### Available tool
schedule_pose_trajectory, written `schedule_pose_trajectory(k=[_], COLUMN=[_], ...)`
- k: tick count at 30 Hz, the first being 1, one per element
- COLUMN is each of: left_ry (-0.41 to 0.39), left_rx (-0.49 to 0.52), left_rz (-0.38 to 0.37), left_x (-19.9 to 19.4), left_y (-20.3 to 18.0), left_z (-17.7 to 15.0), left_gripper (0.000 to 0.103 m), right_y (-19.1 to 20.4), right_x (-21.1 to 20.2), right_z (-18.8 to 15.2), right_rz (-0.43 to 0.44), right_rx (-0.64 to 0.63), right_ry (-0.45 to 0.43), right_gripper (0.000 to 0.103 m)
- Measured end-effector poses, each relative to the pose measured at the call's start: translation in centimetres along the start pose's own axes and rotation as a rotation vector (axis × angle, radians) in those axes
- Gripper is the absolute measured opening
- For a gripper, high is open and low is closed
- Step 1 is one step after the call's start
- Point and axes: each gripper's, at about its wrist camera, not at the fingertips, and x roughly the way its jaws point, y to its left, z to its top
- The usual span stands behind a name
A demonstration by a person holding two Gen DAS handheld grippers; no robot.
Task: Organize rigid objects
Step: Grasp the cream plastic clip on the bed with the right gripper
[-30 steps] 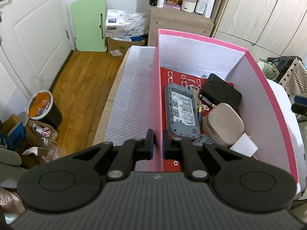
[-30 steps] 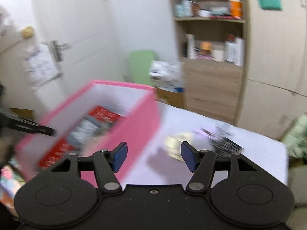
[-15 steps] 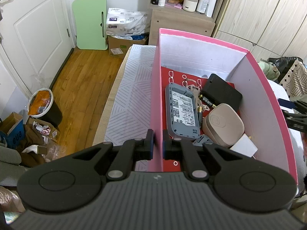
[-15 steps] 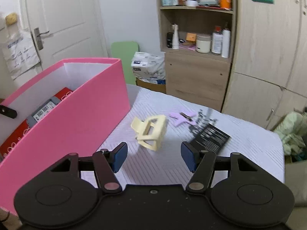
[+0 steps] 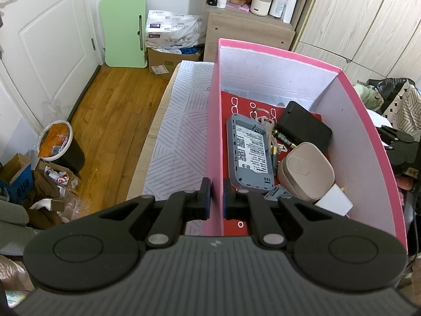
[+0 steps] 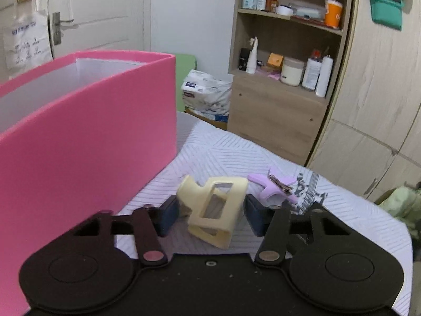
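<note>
A pink box stands on the white patterned table cover. My left gripper is shut on its left wall. Inside lie a grey device, a black case, a beige case, a battery and keys. To the right of the pink box, a cream hair claw clip lies on the cover. My right gripper sits low around it. Its jaws are closing with the clip between them, and the left pad is still a little apart from it.
A purple clip and a black patterned card lie just beyond the cream clip. A wooden shelf unit and wardrobe doors stand behind the table. Left of the table are wooden floor, a bin and a green board.
My right gripper has sunk and moved forward to the cream clip, and its jaws have narrowed around it. My left gripper and the pink box have not moved.
</note>
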Motion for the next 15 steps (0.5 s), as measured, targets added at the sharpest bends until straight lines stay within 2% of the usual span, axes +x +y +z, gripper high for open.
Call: schedule_pose_trajectory(k=[5, 11, 13, 15], left_ry=[-0.001, 0.004, 0.008, 0.007], left_rx=[-0.001, -0.023, -0.021, -0.014], left_rz=[0.001, -0.018, -0.016, -0.012], left_x=[0.0, 0.0, 0.0, 0.0], left_y=[0.0, 0.5, 0.5, 0.3], left_z=[0.0, 0.1, 0.1, 0.1], left_gripper=[0.007, 0.008, 0.008, 0.008], right_y=[-0.8, -0.7, -0.1, 0.7], right_x=[-1.8, -6.6, -8.1, -9.3], right_z=[0.4, 3.6, 5.0, 6.2], right_rz=[0.029, 0.008, 0.047, 0.133], right_rx=[0.069, 0.128, 0.155, 0.193], right_ry=[-0.016, -0.156, -0.198, -0.215], right_gripper=[0.055, 0.054, 0.054, 0.054])
